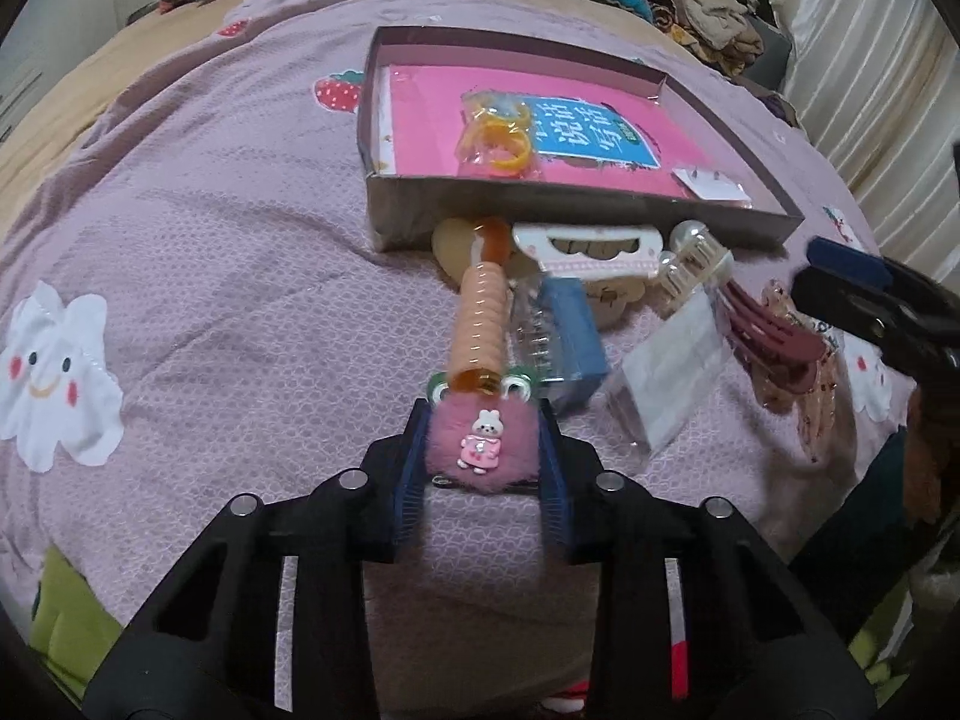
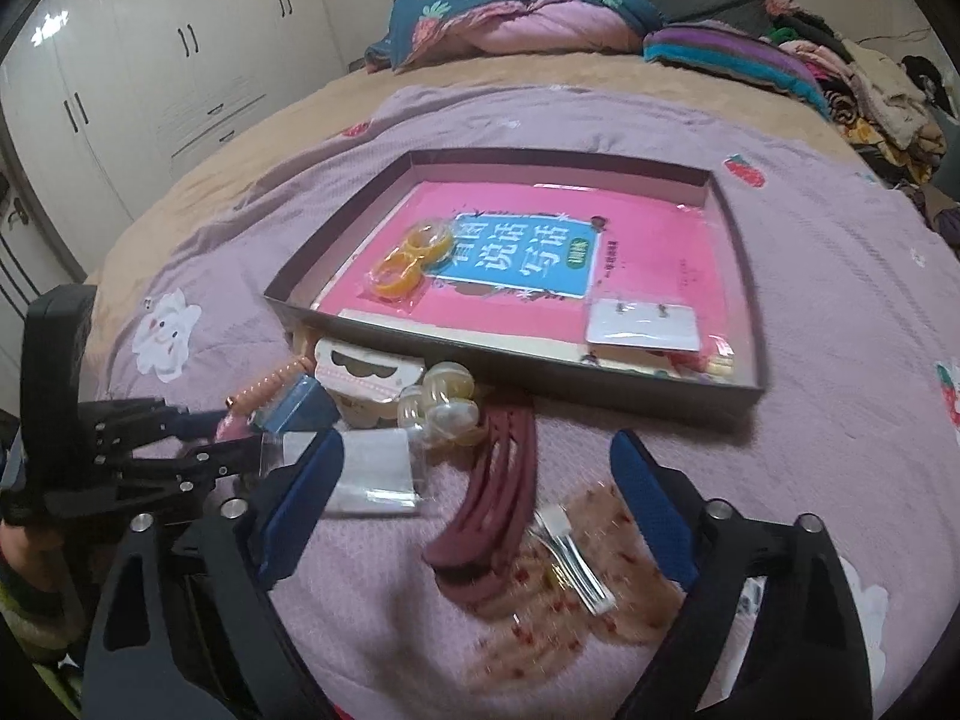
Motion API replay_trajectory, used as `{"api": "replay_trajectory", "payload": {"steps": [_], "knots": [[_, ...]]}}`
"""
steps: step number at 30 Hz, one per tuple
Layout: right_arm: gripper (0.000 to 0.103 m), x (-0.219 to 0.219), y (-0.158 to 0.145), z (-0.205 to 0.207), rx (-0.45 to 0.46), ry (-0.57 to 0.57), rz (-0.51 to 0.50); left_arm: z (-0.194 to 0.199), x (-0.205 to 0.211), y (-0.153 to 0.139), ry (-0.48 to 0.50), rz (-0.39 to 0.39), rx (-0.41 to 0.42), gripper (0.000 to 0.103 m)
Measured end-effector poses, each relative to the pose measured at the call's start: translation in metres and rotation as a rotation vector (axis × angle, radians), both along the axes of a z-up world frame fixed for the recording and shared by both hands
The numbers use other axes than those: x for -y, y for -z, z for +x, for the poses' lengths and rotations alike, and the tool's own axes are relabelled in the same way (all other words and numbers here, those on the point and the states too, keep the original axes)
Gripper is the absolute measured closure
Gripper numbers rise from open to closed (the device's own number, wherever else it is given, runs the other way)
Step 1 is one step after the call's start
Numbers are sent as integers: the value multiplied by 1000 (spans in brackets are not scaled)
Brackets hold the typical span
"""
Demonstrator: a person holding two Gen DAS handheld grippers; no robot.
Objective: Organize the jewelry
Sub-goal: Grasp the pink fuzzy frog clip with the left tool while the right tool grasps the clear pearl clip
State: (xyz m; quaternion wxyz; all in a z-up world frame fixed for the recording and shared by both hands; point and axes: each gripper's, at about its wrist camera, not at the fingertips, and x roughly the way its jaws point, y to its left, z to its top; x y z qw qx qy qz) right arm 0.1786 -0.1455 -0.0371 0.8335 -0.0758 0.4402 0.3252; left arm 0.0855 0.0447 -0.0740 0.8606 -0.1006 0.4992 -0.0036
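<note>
Left tongs [image 1: 483, 456] clenched on the fuzzy pink hair clip [image 1: 480, 444] (little bunny charm on top), blue pads pressed to both its sides, clip resting on the bed's lilac blanket [image 1: 210, 276]. Right tongs [image 2: 474, 504] released, jaws wide, nothing pinched; between them on the blanket lie a maroon claw clip [image 2: 492, 504] and a clear speckled claw clip [image 2: 576, 576] (somewhat blurred), the two touching.

Just past the pink clip: a peach spiral hair tie [image 1: 480, 312] stretched toward the box, a blue-and-clear small case [image 1: 558, 342] beside it, a clear plastic packet [image 1: 666, 372] to the right. Next, hard against the box's near wall, a white-and-pink card [image 1: 588, 249] and a clear bead-topped clip [image 1: 696, 258].

Dark shallow box [image 2: 516, 372] sits mid-bed, open top. Inside: a pink book [image 2: 660, 240] flat on the bottom, a bag of yellow rings [image 2: 408, 264] on the book toward the box's left side, a small earring card [image 2: 642, 324] at the near right corner.

Far end of bed: folded quilts [image 2: 528, 18] and a clothes pile [image 2: 870, 90] at the right corner.
</note>
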Motion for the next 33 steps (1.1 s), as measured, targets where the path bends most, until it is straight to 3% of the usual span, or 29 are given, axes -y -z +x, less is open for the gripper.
{"api": "replay_trajectory", "payload": {"steps": [6,14,33], "knots": [[34,-20,16,13,-46,-32,-22,-5,-10,-2,-17,-22,10,80],[66,-35,34,22,-116,-52,-8,-17,-26,-9,-48,-39,20,80],[66,18,5,10,-60,49,111,-30,-58,-36,-126,-44,70,80]]}}
